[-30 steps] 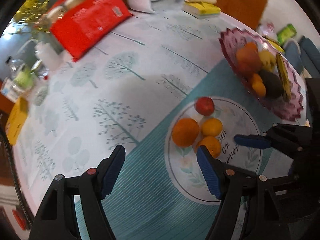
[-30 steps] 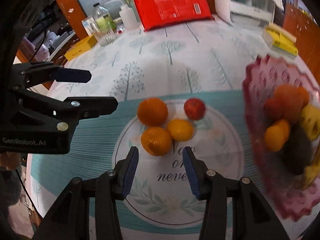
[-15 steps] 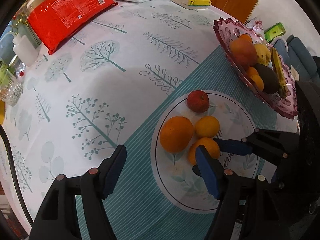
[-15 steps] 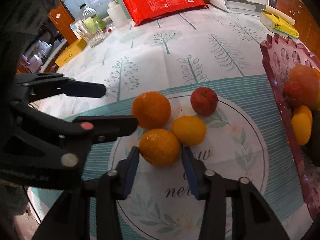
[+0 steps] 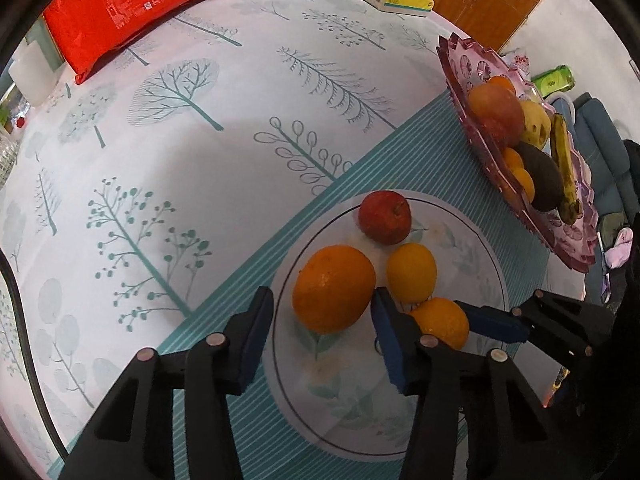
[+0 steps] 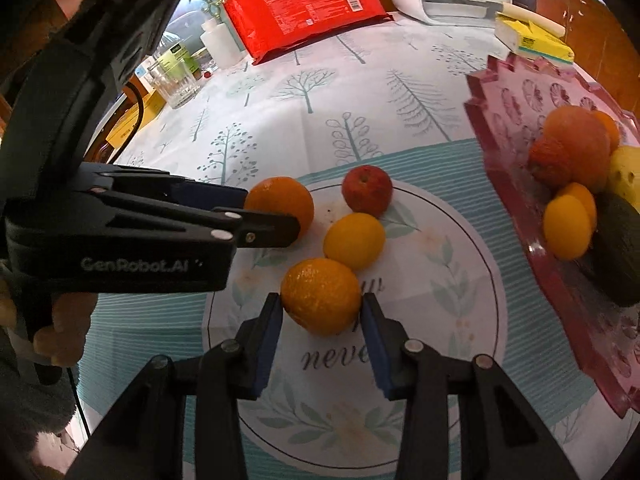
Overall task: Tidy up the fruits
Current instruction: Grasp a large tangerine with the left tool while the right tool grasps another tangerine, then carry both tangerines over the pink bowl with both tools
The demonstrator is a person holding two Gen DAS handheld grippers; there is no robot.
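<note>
Nearest to us, our right gripper [image 6: 322, 330] has its blue fingers [image 6: 269, 334] clenched on the small orange [image 6: 321, 295], one pad pressed to each side of it. This fruit sits on the round printed circle [image 6: 460, 304] of the tablecloth, which we take as our landmark, at the near part of the circle.

Our left gripper [image 5: 320, 332] comes in from the left side of the circle. Its fingers [image 5: 256, 330] are closing around the big orange [image 5: 334, 294]; the right pad touches the fruit, while a gap shows between the left pad and the peel, so the fruit is not yet clamped. This orange lies at the circle's left edge.

Near the middle of the circle rests a lemon [image 6: 354, 241], just beside both oranges. Past it, at the far edge of the circle, sits a red apple [image 6: 367, 190].

To the right of the circle stands the pink fruit tray [image 6: 516, 92], already carrying several fruits.

Well beyond the circle, at the far end of the surface [image 6: 304, 120], lie a red package [image 6: 304, 4] and a yellow box [image 6: 532, 38].
</note>
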